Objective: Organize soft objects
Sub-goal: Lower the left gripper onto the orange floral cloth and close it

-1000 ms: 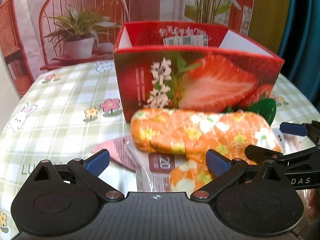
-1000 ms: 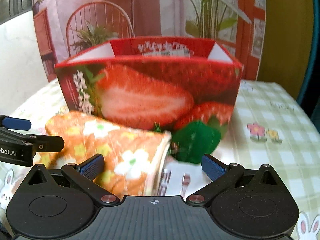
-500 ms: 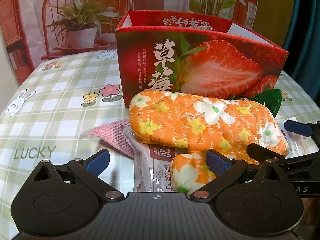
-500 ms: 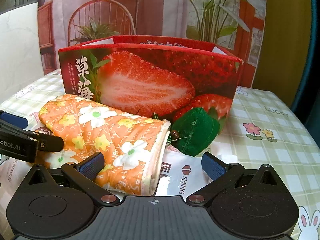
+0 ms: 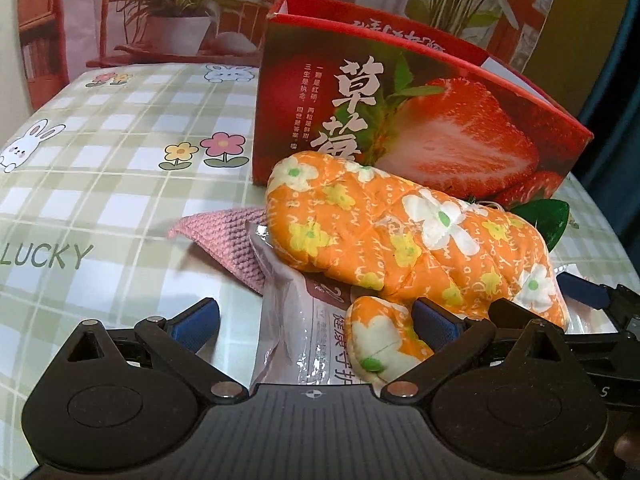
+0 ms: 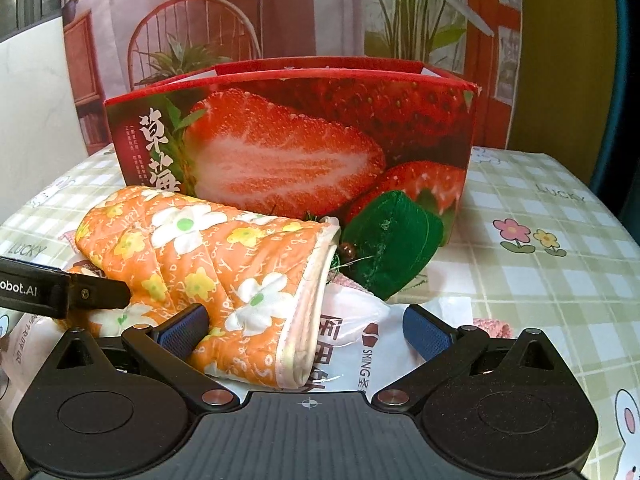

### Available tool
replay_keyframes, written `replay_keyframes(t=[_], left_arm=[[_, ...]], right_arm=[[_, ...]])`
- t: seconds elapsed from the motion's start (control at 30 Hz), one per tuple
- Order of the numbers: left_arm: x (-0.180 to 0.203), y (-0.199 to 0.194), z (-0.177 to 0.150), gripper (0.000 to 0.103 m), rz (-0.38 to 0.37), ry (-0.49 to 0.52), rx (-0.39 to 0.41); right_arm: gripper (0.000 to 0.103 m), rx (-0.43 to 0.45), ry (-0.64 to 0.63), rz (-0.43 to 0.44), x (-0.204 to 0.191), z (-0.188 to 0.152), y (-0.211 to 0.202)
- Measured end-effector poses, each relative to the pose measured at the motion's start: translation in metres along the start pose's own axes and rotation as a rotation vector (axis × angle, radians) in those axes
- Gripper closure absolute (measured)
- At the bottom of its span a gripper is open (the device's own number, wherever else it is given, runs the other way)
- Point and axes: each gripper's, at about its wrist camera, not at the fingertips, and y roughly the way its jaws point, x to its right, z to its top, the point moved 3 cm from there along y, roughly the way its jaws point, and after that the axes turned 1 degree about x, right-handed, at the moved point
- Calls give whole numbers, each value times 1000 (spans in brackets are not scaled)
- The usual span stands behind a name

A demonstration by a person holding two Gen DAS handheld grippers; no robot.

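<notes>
**Mitt on the packet, both grippers spread**

An orange flowered mitt (image 5: 404, 240) was seen lying slantwise on a white plastic packet (image 5: 304, 332), just in front of a red strawberry box (image 5: 400, 120). The box stood upright on a green checked cloth (image 5: 100, 168), its top open. The mitt's closed tip was pointed toward the box's left corner, and its thumb (image 5: 380, 344) was laid on the packet toward the left camera. The cuff opening (image 6: 308, 304) was turned toward the right camera.

A pink knitted piece (image 5: 224, 240) was tucked partly beneath the packet and mitt on the left side. A green felt item (image 6: 392, 248) was set against the box's lower right corner, just beside the cuff; whether it touched the mitt could not be told.

The left gripper (image 5: 316, 320) was held with its jaws wide apart, nothing clasped; its right finger was placed beside the thumb, the packet lying between the pads. The right gripper (image 6: 308, 328) was likewise spread, with the cuff end and packet lying between its jaws and its left pad (image 6: 184, 326) close against the mitt's side, though no grip was seen.
</notes>
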Motion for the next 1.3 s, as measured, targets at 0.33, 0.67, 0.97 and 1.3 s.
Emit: replay_keyframes(t=[0.33, 0.67, 0.97, 1.3], left_arm=[[2, -1, -8, 0, -13, 3, 63], [-3, 1, -6, 0, -52, 1, 64], [-19, -16, 5, 14, -124, -43, 100], [-31, -13, 38, 34, -165, -132, 112]], right_arm=[[0, 2, -1, -4, -1, 0, 0], [18, 23, -38, 25, -6, 9, -19], [43, 7, 9, 129, -4, 7, -22], [54, 16, -7, 143, -7, 3, -22]])
